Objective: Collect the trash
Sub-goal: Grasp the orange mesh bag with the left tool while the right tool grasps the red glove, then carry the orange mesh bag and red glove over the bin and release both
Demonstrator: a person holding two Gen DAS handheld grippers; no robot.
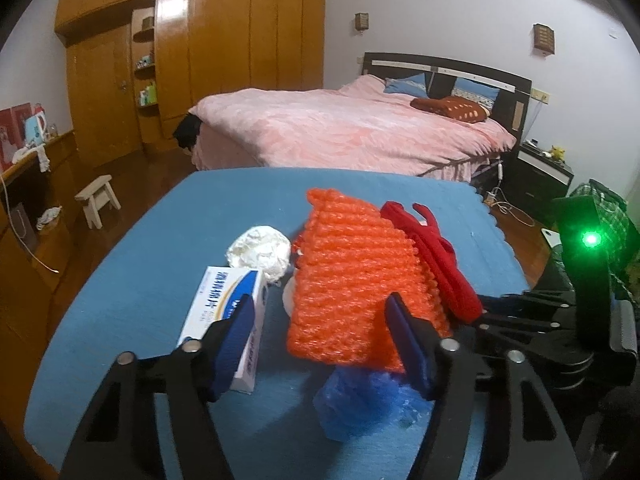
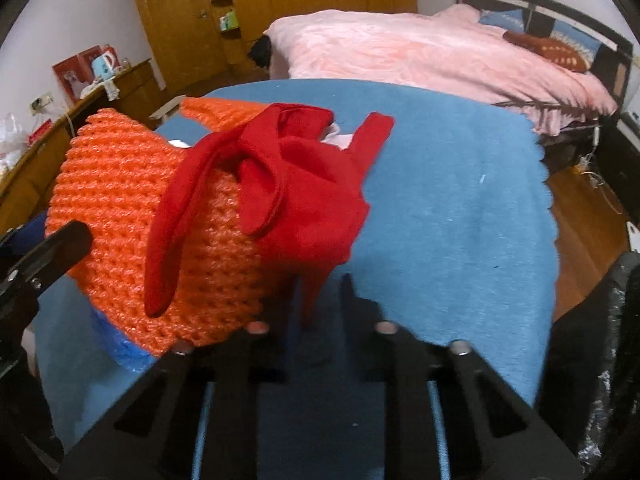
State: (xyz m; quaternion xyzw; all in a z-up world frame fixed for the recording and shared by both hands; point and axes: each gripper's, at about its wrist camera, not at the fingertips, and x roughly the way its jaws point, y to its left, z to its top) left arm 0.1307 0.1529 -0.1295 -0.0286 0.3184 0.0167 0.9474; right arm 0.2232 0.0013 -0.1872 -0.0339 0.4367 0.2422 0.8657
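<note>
On the blue-covered table (image 1: 160,240) lie an orange foam net (image 1: 348,272), a red cloth (image 1: 436,264) draped over its right side, a crumpled white paper ball (image 1: 260,254), a white and blue medicine box (image 1: 228,308) and a blue plastic bag (image 1: 360,400) under the net. My left gripper (image 1: 320,304) is open. Its right pad sits at the net's near edge and its left pad is in front of the box. My right gripper (image 2: 318,284) is blurred, and its fingers pinch a hanging tail of the red cloth (image 2: 288,184) beside the net (image 2: 132,200).
A bed with a pink cover (image 1: 340,128) stands behind the table. A wooden wardrobe (image 1: 240,40) fills the far wall and a small white stool (image 1: 98,196) is on the floor at left. Something black and shiny like a bag (image 2: 600,340) hangs off the table's right edge.
</note>
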